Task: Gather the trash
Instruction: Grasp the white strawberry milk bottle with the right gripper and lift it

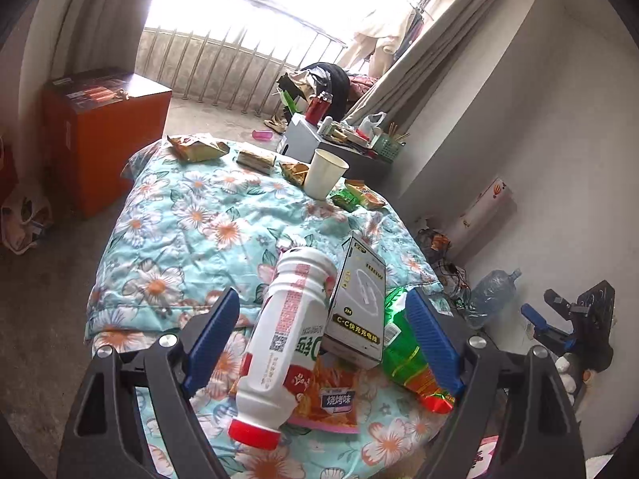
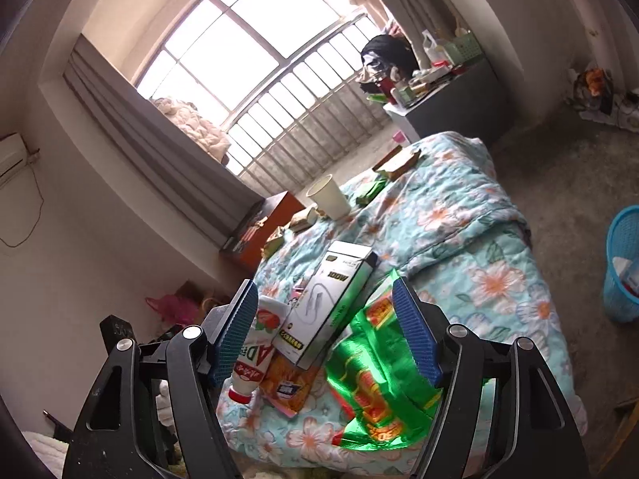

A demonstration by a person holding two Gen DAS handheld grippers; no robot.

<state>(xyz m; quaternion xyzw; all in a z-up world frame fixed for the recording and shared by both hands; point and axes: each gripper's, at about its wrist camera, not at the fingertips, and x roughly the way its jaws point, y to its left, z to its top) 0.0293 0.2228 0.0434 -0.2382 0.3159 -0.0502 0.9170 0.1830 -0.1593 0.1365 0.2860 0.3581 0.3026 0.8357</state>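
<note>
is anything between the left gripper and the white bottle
Nothing visible. The white bottle lies on the bedspread right between the open fingers of the left gripper. A cable box leans on its far side, not in the path.

On the quilt (image 1: 191,215), the near end holds a cluster: a bottle (image 1: 279,335) lies on its side with its cap toward the camera, resting partly on a flat snack packet (image 1: 333,399). A cable box (image 1: 357,303) leans just right of the bottle, touching it, and a foil bag (image 1: 403,351) lies right of the box. At the far end stands a paper cup (image 1: 324,177), upright, with 2 small wrappers (image 1: 359,195) beside it on the right and a crumpled bag (image 1: 195,147) well to its left. In the right wrist view a basket (image 2: 623,263) stands on the floor, right of the quilt.
</note>
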